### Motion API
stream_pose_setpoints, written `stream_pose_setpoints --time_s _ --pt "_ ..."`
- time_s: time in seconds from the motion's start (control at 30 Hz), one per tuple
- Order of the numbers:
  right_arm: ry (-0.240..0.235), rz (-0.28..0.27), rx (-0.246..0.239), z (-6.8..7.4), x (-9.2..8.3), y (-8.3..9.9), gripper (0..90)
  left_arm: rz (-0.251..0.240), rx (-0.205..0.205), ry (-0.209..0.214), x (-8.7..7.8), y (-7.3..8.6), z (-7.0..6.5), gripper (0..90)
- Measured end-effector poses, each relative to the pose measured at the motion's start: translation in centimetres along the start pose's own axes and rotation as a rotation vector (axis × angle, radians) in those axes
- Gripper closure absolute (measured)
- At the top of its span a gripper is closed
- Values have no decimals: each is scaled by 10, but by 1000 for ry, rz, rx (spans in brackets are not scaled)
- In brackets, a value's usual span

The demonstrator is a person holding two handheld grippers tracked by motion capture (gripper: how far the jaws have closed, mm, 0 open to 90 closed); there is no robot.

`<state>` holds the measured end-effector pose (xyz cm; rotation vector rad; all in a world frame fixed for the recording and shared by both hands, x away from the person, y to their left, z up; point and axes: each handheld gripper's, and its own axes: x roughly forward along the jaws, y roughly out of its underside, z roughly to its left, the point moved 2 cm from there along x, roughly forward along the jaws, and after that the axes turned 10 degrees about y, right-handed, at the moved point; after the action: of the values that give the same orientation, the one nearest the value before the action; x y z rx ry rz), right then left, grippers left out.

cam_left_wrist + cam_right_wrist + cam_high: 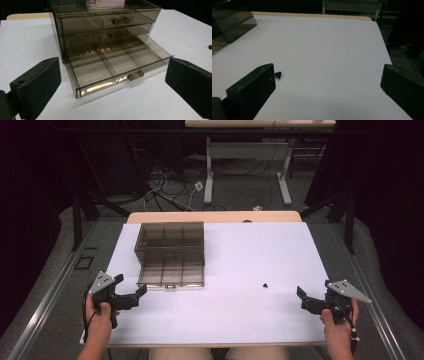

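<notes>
A smoky clear plastic drawer cabinet stands on the white table, left of centre. Its bottom drawer is pulled out, and its compartments look empty. A small black part lies on the table right of centre, also seen as the small black part. My left gripper hovers open near the table's front left corner, pointing at the drawer. At the front right my right gripper is open too, with nothing between its jaws; the black part lies a short way ahead of it.
The table's wooden far edge shows beyond the white sheet. Behind it are desk legs and loose cables on the floor. Dark curtains and frame bars flank both sides.
</notes>
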<state>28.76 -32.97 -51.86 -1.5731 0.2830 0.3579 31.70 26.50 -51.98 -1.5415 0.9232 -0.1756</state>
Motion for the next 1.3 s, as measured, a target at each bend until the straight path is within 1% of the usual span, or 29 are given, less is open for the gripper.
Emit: stream_pose_setpoints --time_s 0.07,0.13,0.17,0.2,0.23,0.3,0.33,0.37,0.4,0.43,0.47,0.5,0.6,0.7,0.77,0.83,0.87,0.9,0.93,0.97,1.0,1.13,1.2,1.23,1.27,1.3 --pt "-2 -6 2 1 0 0 0 0 5 -2 0 0 0 2" --pt "-15 -16 10 2 0 -1 0 -3 2 1 0 0 -1 3" --pt "-8 -15 6 2 0 -1 0 -6 -4 4 0 -1 -1 2" --pt "-14 -25 10 3 0 -1 0 -7 -4 3 0 -1 -1 2" --pt "-18 -13 6 2 0 -2 0 -7 -5 3 0 -1 -1 2" --pt "-14 -11 23 4 1 -3 0 -8 -11 4 0 -1 0 2" --pt "-23 -7 20 4 1 -3 0 -5 -13 3 0 0 0 2" --pt "-12 -2 17 5 2 -3 0 -3 -10 -1 -1 0 1 2" --pt "-12 -2 17 5 2 -3 0 -6 -15 0 -1 0 1 2" --pt "-20 4 3 8 3 -3 0 -6 -12 -5 -2 0 1 2" --pt "-20 4 3 8 3 -3 0 -11 -18 -8 -3 0 1 2" --pt "-22 16 -11 9 4 -4 0 -15 -19 -8 -4 0 1 2" --pt "-15 6 -20 12 3 -6 0 -15 -16 -12 -5 0 1 2" --pt "-6 -6 -10 14 4 -8 23 -22 -23 -8 -6 0 1 2" --pt "-16 22 -12 15 5 -10 40 -22 -17 -9 -7 0 1 2" --pt "-12 27 -14 15 7 -11 67 -26 -22 -10 -7 0 0 2" --pt "-12 39 -12 16 7 -11 82 -27 -24 -11 -8 0 1 2" --pt "-12 39 -12 16 7 -11 82 -27 -25 -12 -8 0 1 2" --pt "-11 33 -19 16 8 -11 102 -30 -25 -13 -8 0 1 2" --pt "-9 39 -24 17 10 -12 142 -32 -24 -13 -9 0 1 2" --pt "-12 45 -18 18 10 -13 145 -31 -23 -14 -9 0 1 2" --pt "-24 52 -44 22 10 -19 155 -27 -18 -14 -9 0 0 2" --pt "-29 45 -39 23 11 -20 161 -27 -17 -16 -9 0 0 2" --pt "-43 58 -45 25 10 -24 193 -29 -22 -14 -9 0 0 2" --pt "-43 58 -45 25 10 -24 193 -30 -22 -15 -9 0 -1 2" --pt "-54 61 -45 26 11 -25 206 -30 -19 -17 -9 0 -1 2"
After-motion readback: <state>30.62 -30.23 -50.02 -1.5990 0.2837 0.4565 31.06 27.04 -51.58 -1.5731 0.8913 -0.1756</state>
